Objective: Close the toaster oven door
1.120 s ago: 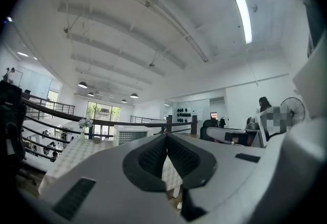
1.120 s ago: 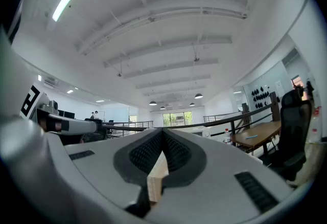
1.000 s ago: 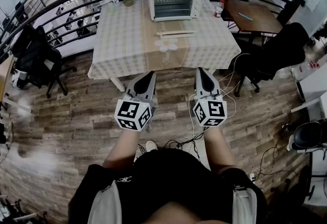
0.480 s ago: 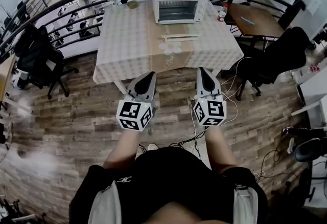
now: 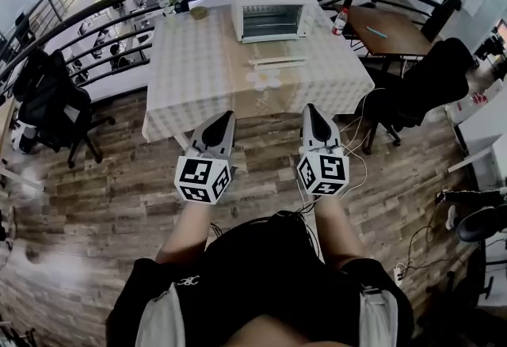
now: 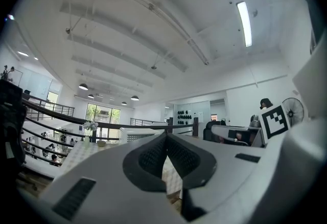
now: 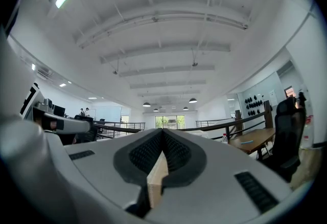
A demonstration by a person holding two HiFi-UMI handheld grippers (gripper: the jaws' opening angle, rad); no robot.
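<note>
Both tongs are closed and empty, left tongs [image 5: 223, 116] and right tongs [image 5: 312, 111], pointing level over the floor [image 5: 111, 179], short of the surface [image 5: 198, 60]. Toaster oven [image 5: 272, 11] sits at the far edge, dead ahead, well apart, long axis crosswise, front facing them. Neither hand is clearly nearer. Door state is unclear from here.

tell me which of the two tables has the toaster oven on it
The table under the checked cloth bears the white toaster oven; the bare brown wooden table to its right has none.
</note>
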